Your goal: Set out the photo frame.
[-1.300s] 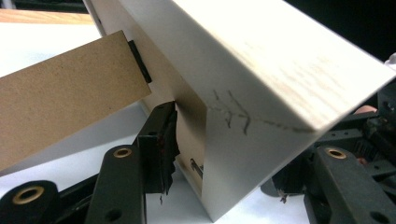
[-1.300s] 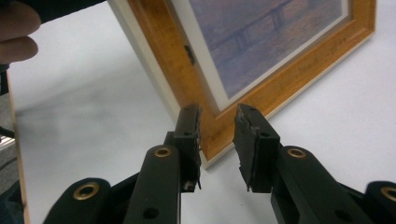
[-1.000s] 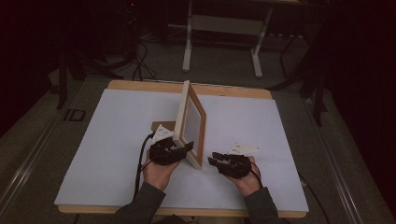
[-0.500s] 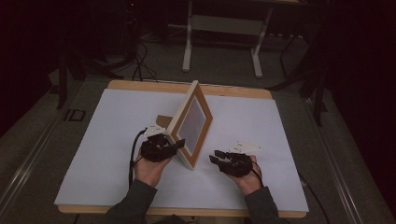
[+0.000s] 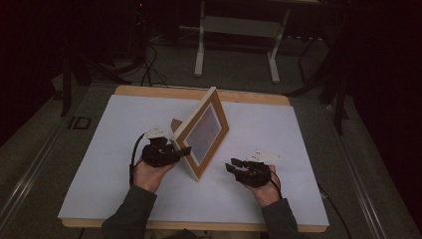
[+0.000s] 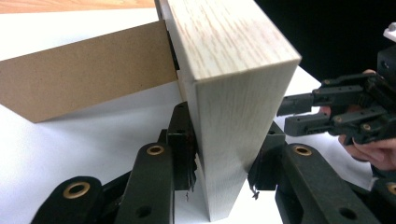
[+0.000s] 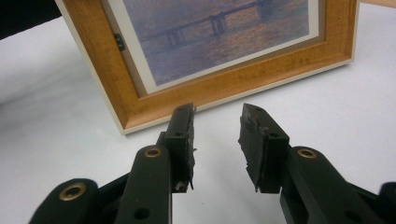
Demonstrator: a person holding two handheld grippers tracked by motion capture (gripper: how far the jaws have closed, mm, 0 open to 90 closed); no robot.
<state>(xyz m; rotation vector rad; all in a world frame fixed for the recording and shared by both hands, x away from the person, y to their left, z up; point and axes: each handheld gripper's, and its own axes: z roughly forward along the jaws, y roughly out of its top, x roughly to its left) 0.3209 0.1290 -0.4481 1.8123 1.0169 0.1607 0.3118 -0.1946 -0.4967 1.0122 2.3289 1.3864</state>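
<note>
A: Nearest the person, what do the two hands hold?

B: The left gripper (image 5: 182, 151) has its jaws clamped on the near edge of the picture frame (image 5: 203, 133); they have just been closing, with the pale wood edge (image 6: 229, 140) between the pads. The right gripper (image 5: 232, 166) rests with jaws apart and nothing between them, just short of the frame's front corner (image 7: 130, 119).

A: Where does the frame stand?

B: Upright, slightly tilted back, near the middle of the white surface (image 5: 99, 164), with its cardboard prop (image 6: 88, 74) behind it.

A: What could go wrong from here?

B: I judge three risks. The grip sits on one edge only, so the frame may swing around the pads if lifted. The wood is smooth and square-cut, so it could slip. The thin prop could fold or drag on the surface and topple the frame forward.

A: Materials and shapes?

B: A rectangular frame, honey-toned grained wood in front, lighter wood at the side; a white mount around a hazy purple print of a bridge (image 7: 215, 32); a flat brown cardboard prop; a matte white sheet over a wooden surface.
</note>
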